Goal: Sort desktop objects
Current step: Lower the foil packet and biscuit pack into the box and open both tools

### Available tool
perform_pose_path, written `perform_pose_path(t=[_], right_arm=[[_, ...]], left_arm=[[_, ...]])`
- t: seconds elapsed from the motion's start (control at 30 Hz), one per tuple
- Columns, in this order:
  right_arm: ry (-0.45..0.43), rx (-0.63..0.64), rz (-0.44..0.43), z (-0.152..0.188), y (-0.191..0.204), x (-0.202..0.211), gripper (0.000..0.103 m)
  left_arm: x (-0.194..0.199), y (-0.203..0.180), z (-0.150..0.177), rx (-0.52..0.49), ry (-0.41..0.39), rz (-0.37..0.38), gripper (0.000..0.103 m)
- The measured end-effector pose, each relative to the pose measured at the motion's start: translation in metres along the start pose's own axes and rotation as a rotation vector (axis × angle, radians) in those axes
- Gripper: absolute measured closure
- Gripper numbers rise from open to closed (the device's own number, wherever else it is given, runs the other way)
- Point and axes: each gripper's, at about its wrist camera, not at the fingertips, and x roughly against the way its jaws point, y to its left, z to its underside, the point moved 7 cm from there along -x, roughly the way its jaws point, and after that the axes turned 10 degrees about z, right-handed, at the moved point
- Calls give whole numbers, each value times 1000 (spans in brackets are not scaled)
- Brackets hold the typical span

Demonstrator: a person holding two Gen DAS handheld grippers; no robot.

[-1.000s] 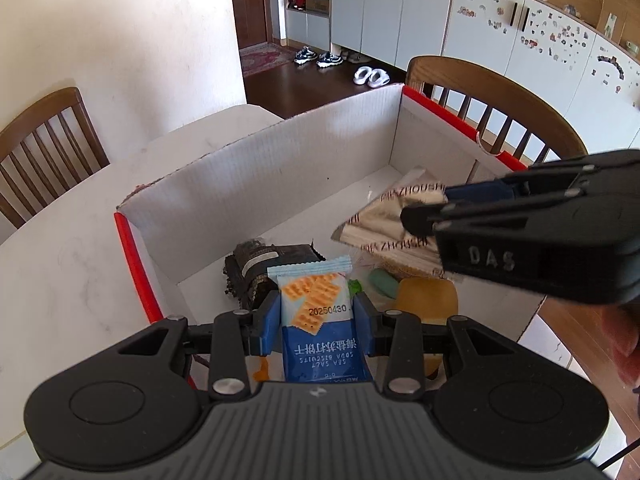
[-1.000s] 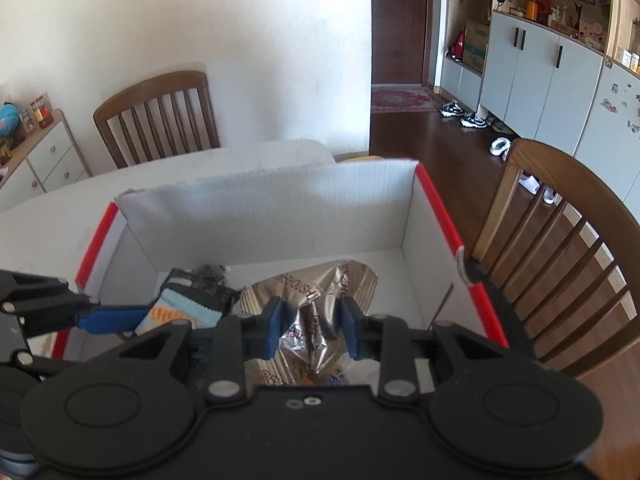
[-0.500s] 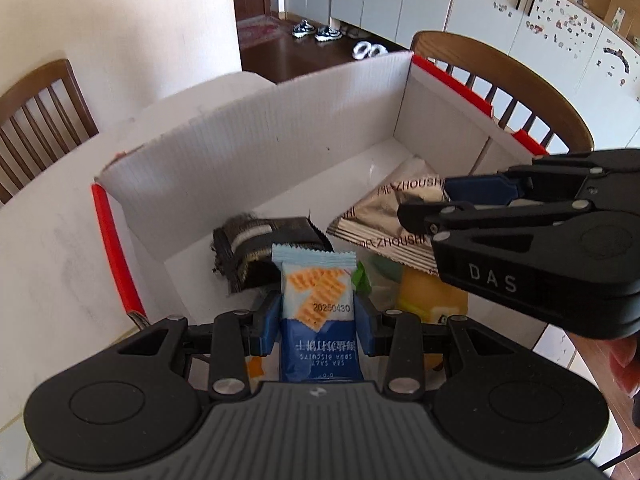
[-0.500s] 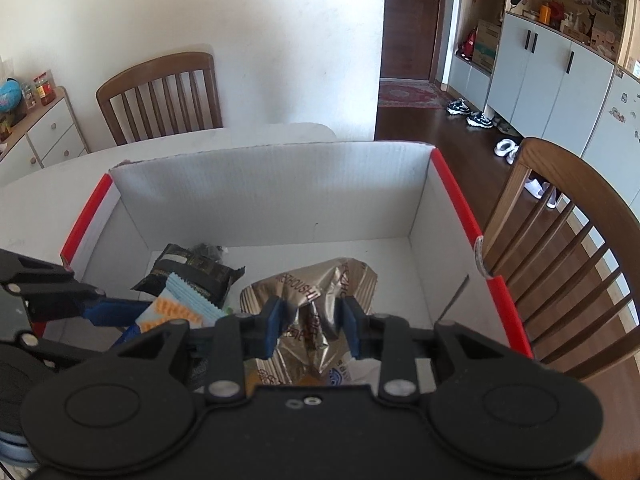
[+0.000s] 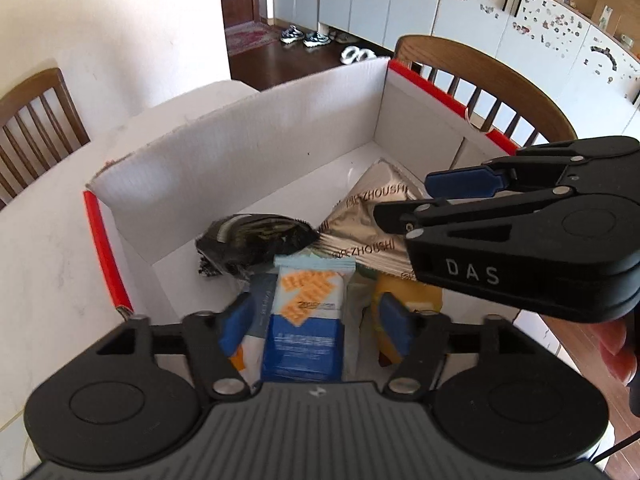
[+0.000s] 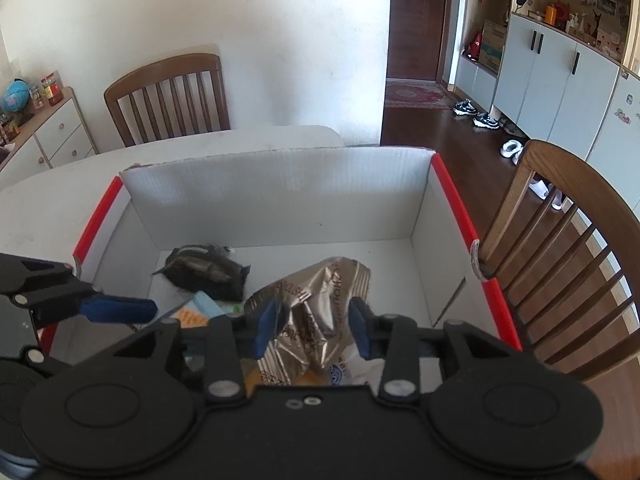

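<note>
While both claws are hovering over it, the white cardboard box (image 6: 280,196) with red-edged side walls is sitting on the pale bench (image 5: 48,248) and taking in the sorted things. Inside it, a crinkled bronze snack bag (image 6: 316,304) is lying toward the right half of the floor, directly ahead of the right claw (image 6: 314,330), whose blue pads are standing apart on either side of the foil without pressing it, so this claw is spread and gripping nothing. A dark wrapped packet (image 5: 256,240) is resting further back, toward the left wall. Nearer the front, the blue and white biscuit packet (image 5: 308,312) is lying with its long axis pointing straight away from the left claw (image 5: 314,326), between the two parted pads; a gap is showing on each side, so that claw is also spread and looks to be letting the packet rest on the pile rather than pinching it. A yellow item (image 5: 404,300) is peeking out just right of the packet, under the bag's edge. Judging from this, both packets are lying in the box, and each claw is needing only to lift straight back and clear.
</note>
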Motion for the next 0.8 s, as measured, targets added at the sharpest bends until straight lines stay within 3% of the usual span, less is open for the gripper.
perform_pose_path(t=[0.8], right_arm=[[-55, 17, -33, -9, 0, 43, 57]], left_arm=[[64, 1, 8, 81, -145, 20, 31]])
